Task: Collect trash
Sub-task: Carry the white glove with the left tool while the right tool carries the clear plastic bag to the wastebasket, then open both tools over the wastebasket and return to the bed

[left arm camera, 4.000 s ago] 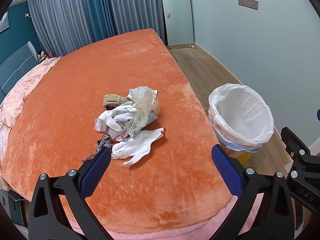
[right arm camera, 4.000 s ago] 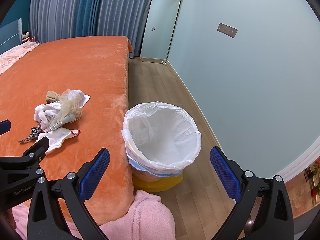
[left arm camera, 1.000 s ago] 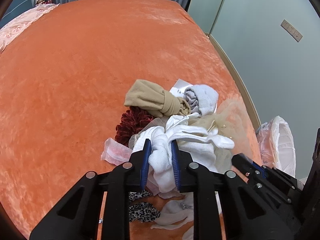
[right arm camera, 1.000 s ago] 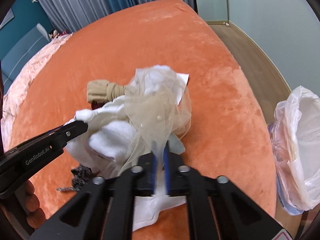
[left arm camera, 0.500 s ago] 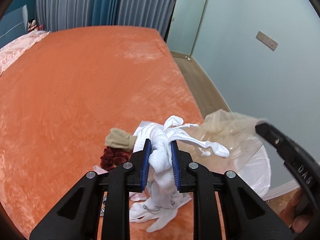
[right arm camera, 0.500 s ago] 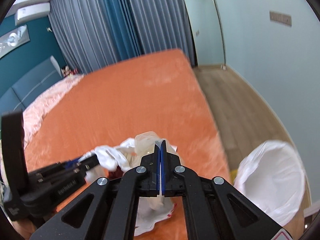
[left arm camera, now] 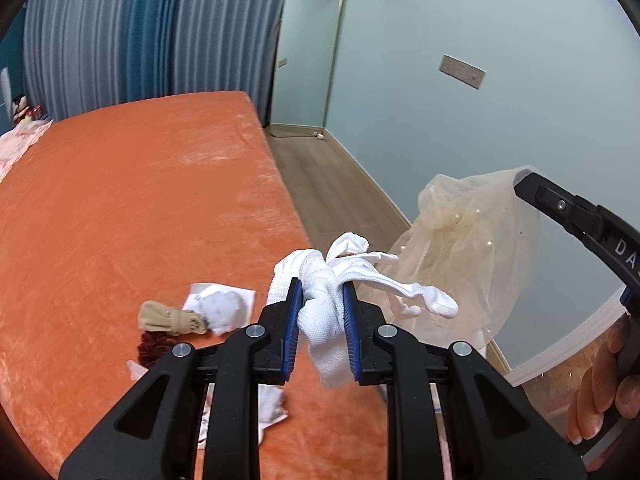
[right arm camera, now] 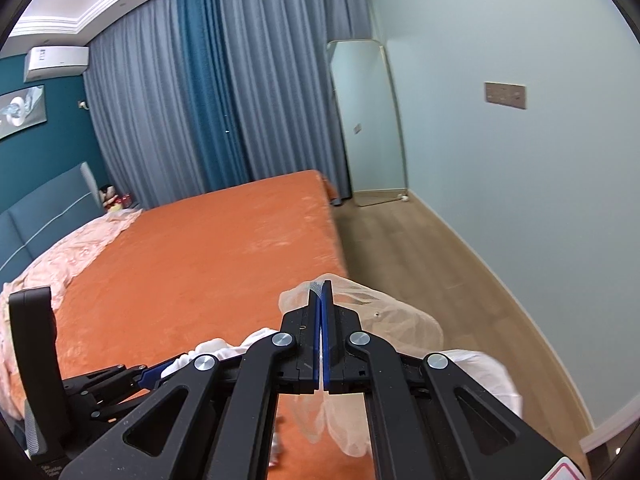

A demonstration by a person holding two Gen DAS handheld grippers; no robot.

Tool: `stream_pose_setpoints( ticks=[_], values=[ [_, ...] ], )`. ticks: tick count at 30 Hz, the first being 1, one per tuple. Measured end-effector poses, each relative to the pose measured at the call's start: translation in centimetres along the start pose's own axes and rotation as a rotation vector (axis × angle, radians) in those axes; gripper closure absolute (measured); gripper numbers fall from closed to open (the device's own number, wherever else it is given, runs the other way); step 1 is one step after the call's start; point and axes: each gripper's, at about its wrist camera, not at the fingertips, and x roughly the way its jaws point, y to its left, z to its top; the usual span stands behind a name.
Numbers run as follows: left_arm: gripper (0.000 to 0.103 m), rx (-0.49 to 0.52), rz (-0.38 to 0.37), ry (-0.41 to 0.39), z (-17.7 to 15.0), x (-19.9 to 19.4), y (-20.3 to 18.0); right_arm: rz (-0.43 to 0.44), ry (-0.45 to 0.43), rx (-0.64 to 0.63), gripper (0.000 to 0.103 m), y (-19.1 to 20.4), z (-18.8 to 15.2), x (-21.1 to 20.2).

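Observation:
My left gripper (left arm camera: 320, 292) is shut on a bundle of white gloves (left arm camera: 340, 276) and holds it in the air above the bed's right edge. My right gripper (right arm camera: 321, 286) is shut on a sheer beige mesh cloth with pearls (left arm camera: 468, 240), which hangs below it (right arm camera: 384, 320). A tan sock (left arm camera: 166, 318), a white crumpled piece (left arm camera: 222, 308) on paper, a dark red scrunchie (left arm camera: 150, 350) and a white scrap (left arm camera: 268, 408) lie on the orange bed (left arm camera: 140, 208). The white bin liner (right arm camera: 480, 376) shows under the right gripper.
The wooden floor (right arm camera: 404, 248) runs between the bed and the pale blue wall. A standing mirror (right arm camera: 366, 120) leans at the far end. Curtains (right arm camera: 208, 88) hang behind the bed. Pink bedding (right arm camera: 76, 248) lies at the bed's left.
Both grippers have lifted their loads off the pile and risen, moving right toward the bed's edge. The tan sock, scrunchie and white pieces stay on the bed.

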Motion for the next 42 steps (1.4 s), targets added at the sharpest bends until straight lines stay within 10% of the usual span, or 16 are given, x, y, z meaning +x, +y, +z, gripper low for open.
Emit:
stream_pose_setpoints(
  ticks=[17,25,42],
  values=[
    [0.082,0.115,-0.095,0.087,-0.8,6.0,-10.7,-0.147,0.080,0.102,0.102,-10.4,-2.1,0.7],
    [0.039,0.124,-0.105,0.086,-1.1,8.0,-13.0,-0.200,0.087,0.124,0.069,-12.8,-2.7,0.7],
    [0.032,0.064,-0.053,0.068,-1.7,6.2,-9.2,-0.180,0.062,0.109,0.041,-10.4,-3.1,-0.7]
  ],
)
